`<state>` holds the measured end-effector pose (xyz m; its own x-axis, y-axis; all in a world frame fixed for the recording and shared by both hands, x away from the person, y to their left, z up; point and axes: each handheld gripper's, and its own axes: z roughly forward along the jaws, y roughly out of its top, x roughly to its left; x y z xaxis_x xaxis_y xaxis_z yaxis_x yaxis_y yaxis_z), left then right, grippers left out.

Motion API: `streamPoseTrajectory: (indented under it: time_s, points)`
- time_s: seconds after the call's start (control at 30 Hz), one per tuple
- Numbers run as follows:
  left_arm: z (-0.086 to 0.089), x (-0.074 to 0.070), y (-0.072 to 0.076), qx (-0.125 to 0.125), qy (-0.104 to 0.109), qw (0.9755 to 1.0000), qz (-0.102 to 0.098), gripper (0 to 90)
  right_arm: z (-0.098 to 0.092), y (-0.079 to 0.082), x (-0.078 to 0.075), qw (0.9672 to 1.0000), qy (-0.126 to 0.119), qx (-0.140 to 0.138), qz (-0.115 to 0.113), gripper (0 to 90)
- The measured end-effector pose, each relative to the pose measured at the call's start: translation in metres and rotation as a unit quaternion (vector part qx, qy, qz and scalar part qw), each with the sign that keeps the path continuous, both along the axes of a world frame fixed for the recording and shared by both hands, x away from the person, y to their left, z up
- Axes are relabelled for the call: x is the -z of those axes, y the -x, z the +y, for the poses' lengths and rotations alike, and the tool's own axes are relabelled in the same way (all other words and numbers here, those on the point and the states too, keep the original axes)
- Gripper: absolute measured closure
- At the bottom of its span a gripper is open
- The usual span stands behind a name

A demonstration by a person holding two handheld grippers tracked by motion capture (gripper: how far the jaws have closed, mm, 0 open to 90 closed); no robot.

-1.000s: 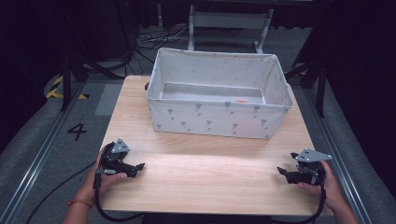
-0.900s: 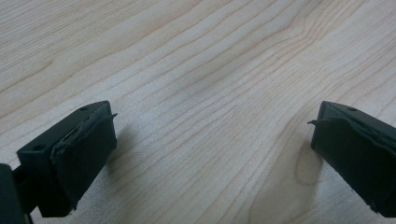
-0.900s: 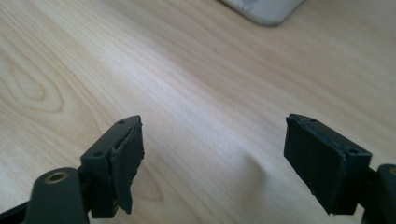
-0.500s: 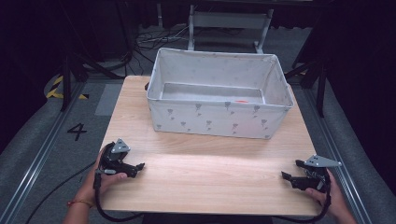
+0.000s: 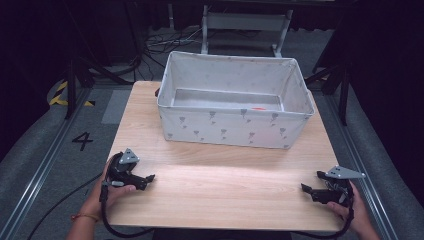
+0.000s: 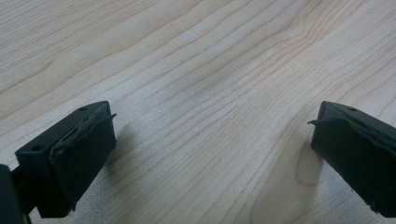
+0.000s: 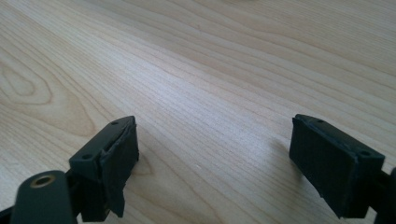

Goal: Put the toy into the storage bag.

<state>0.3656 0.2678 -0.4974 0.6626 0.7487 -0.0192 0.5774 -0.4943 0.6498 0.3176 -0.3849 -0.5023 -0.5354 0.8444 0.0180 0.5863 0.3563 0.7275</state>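
Note:
My left gripper (image 5: 149, 178) rests low on the wooden table (image 5: 220, 185) near its front left corner, held by a hand. In the left gripper view its jaws stand wide apart over bare wood, left gripper (image 6: 210, 140) open with nothing between them. My right gripper (image 5: 306, 189) sits near the front right corner, held by the other hand. The right gripper view shows the right gripper (image 7: 212, 154) open too, its two black pads (image 7: 119, 163) spread over bare wood grain.
A large grey fabric bin (image 5: 232, 127) with a small printed pattern stands at the back middle of the table. A small red thing (image 5: 258, 108) lies on its floor. Cables (image 5: 115, 227) trail from the grippers. Dark floor and rails surround the table.
My right gripper has slid toward the table's front right corner, closer to the person. The left gripper has stayed in place.

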Motion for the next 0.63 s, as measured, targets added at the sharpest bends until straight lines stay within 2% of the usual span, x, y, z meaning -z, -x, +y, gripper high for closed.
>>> streamPoseTrajectory:
  time_s: [0.23, 0.3, 0.63]
  points:
    - [-0.0001, 0.0, -0.0009, -0.002, -0.001, 1.0, -0.002, 0.2, 0.0002, -0.0003, 0.0001, 1.0, 0.001, 0.002, 0.0, 15.1]
    - [-0.0006, 0.0, -0.0004, -0.006, 0.002, 1.0, 0.004, 0.2, 0.0002, -0.0002, 0.0001, 1.0, 0.001, 0.002, 0.0, 15.1]
    - [-0.0005, 0.0, -0.0018, -0.011, -0.001, 0.9999, -0.002, 0.2, 0.0002, -0.0002, 0.0001, 1.0, 0.001, 0.002, 0.0, 15.0]
